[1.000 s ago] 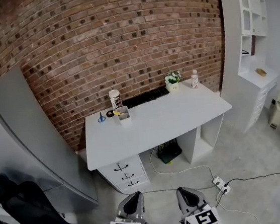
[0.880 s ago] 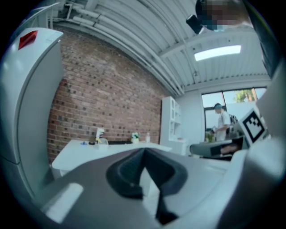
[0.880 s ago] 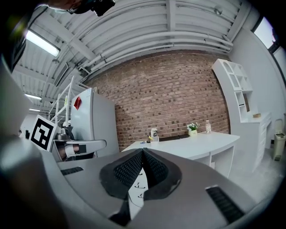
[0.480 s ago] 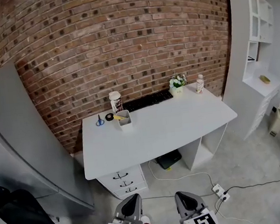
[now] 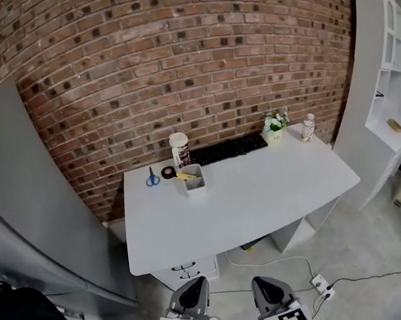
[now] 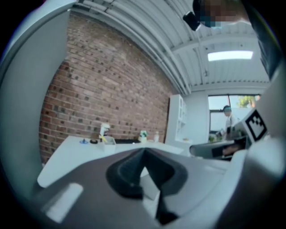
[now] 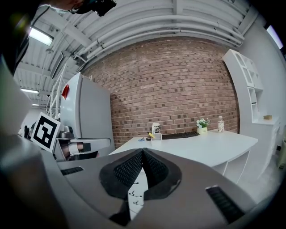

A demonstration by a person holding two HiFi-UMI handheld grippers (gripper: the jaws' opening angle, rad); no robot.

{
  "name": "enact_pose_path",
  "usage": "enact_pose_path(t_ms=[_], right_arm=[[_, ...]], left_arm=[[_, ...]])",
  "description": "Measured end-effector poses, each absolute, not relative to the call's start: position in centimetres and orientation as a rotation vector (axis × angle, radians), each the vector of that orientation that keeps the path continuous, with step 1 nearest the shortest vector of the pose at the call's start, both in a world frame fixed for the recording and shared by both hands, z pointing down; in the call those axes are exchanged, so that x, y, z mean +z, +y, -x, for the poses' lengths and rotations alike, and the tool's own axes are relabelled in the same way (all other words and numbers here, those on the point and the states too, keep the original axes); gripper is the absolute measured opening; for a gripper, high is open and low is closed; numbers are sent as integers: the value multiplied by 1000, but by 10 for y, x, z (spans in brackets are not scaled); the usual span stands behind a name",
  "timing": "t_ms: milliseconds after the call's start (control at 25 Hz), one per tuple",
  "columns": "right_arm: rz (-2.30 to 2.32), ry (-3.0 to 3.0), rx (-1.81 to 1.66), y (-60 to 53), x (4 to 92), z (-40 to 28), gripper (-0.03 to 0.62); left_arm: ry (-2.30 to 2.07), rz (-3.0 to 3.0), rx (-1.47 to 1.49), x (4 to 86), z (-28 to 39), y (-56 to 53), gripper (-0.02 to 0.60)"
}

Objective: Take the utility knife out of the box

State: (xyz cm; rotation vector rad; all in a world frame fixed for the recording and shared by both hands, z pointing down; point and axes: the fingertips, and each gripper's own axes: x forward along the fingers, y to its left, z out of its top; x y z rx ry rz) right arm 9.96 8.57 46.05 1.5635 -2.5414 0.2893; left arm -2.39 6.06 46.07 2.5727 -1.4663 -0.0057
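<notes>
A small white box stands at the back left of the white desk, with the yellow utility knife sticking out of it. The same box and knife show small and far in the right gripper view, and the box shows small in the left gripper view. My left gripper and right gripper hover side by side at the bottom of the head view, well short of the desk. Both are shut with nothing between their jaws.
On the desk are blue scissors, a tape roll, a cup, a black keyboard, a flower pot and a bottle. A drawer unit sits under the desk. Cables and a power strip lie on the floor. A white shelf stands right.
The desk has come nearer and shifted a little right in the head view. Both grippers stay shut, side by side at the bottom edge.
</notes>
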Motion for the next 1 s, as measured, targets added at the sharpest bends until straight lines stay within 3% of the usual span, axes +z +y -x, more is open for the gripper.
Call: enact_pose_path(t_ms=[1000], right_arm=[[-1609, -2464, 274, -49, 459, -13, 8]], left_arm=[[-1397, -2575, -21, 468, 106, -74, 3]])
